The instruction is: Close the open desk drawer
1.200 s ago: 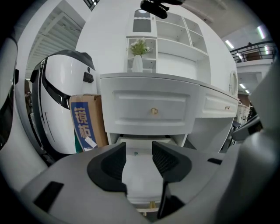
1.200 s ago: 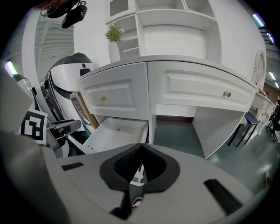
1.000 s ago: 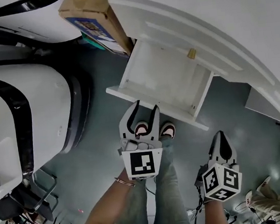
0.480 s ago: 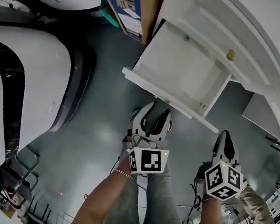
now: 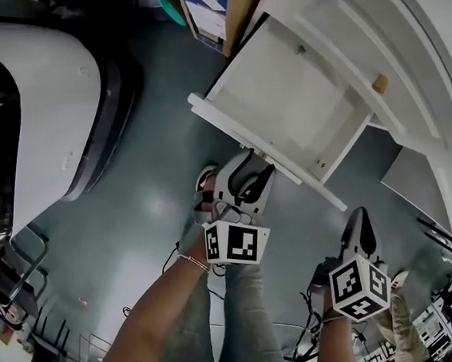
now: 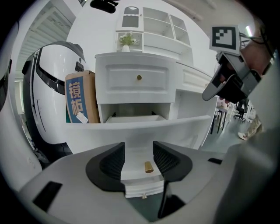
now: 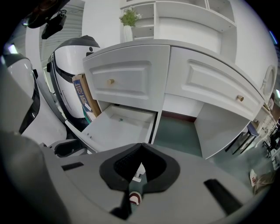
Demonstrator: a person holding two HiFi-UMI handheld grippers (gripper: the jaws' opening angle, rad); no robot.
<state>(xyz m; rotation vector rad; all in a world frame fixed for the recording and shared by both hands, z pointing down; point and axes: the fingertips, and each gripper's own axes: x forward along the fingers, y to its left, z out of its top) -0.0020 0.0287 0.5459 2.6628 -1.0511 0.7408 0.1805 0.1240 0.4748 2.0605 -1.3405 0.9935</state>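
Drawer (image 5: pixel 294 101) of the white desk (image 5: pixel 408 44) stands pulled well out over the grey-green floor (image 5: pixel 156 199). Its bare white inside is open to my head view and its front panel is the part nearest my feet. In my left gripper view the drawer front (image 6: pixel 131 124) runs straight across ahead of me. Its small brass knob (image 6: pixel 149 166) sits between my two pads (image 6: pixel 114 164), closer to the right-hand one, and neither pad touches it. My left gripper (image 5: pixel 258 165) has its jaws spread wide; they have just been opening further, and they grip nothing. From above, its tips are right at the drawer's front edge.

My right gripper (image 5: pixel 360 220) hangs off to the side, well apart from the drawer and pointing down at the floor. In its own view my fingertips (image 7: pixel 127 162) meet at the front with nothing held between them, and the open drawer lies beyond them to the left.

Above the open drawer is a closed drawer (image 6: pixel 122 78) with its own brass knob. A cardboard box (image 5: pixel 208 13) with blue print stands just beside the desk. Past it is a big rounded white machine (image 5: pixel 34 116) with black trim. My shoe (image 5: pixel 205 178) shows beside the left gripper. A small plant (image 6: pixel 126 39) stands on top of the desk.
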